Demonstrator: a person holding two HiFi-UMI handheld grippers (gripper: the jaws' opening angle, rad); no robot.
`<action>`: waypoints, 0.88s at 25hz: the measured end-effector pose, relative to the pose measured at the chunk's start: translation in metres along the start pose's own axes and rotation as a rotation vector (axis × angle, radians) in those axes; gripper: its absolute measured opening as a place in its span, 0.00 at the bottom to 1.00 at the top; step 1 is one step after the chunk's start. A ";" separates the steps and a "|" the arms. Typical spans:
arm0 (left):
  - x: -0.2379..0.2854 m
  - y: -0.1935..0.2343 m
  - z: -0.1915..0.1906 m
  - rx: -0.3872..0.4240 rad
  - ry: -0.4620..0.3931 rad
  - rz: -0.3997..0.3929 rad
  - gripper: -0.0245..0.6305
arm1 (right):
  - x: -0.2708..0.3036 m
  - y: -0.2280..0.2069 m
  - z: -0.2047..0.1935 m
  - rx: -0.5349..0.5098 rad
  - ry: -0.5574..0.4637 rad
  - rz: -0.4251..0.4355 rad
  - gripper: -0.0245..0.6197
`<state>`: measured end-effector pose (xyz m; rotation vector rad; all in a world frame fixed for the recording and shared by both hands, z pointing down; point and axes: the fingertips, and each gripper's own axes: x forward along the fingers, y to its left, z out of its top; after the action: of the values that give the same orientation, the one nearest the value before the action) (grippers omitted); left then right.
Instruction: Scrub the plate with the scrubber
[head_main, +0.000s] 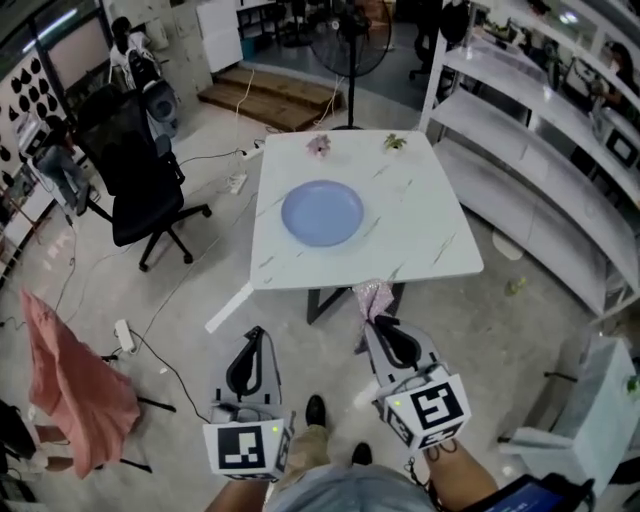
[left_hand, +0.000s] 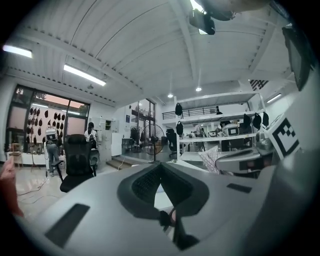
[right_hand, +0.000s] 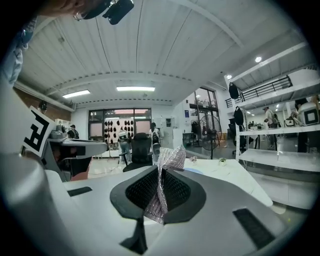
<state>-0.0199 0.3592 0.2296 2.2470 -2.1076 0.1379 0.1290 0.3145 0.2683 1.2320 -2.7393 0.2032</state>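
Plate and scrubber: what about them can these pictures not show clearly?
- Plate: any dirt is too small to tell in the head view; the right gripper view shows only a blue sliver beside the scrubber.
- Scrubber: its lower part is pinched between the jaws of the right gripper.
- Pink item and green item at the table far edge: too small to name.

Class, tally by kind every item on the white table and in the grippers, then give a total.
Blue plate: 1
Small ornaments: 2, the pink ornament and the green ornament
Scrubber, clamped in the right gripper: 1
Total: 4
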 end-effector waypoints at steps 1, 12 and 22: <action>0.012 0.010 0.003 -0.003 -0.006 -0.007 0.05 | 0.014 -0.001 0.006 -0.007 -0.003 -0.004 0.10; 0.105 0.070 0.036 -0.006 -0.075 -0.114 0.05 | 0.101 -0.022 0.068 -0.058 -0.077 -0.119 0.10; 0.169 0.066 -0.003 0.001 0.019 -0.192 0.05 | 0.139 -0.063 0.058 -0.032 -0.054 -0.178 0.10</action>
<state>-0.0754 0.1876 0.2486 2.4215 -1.8699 0.1507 0.0808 0.1611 0.2399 1.4833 -2.6462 0.1083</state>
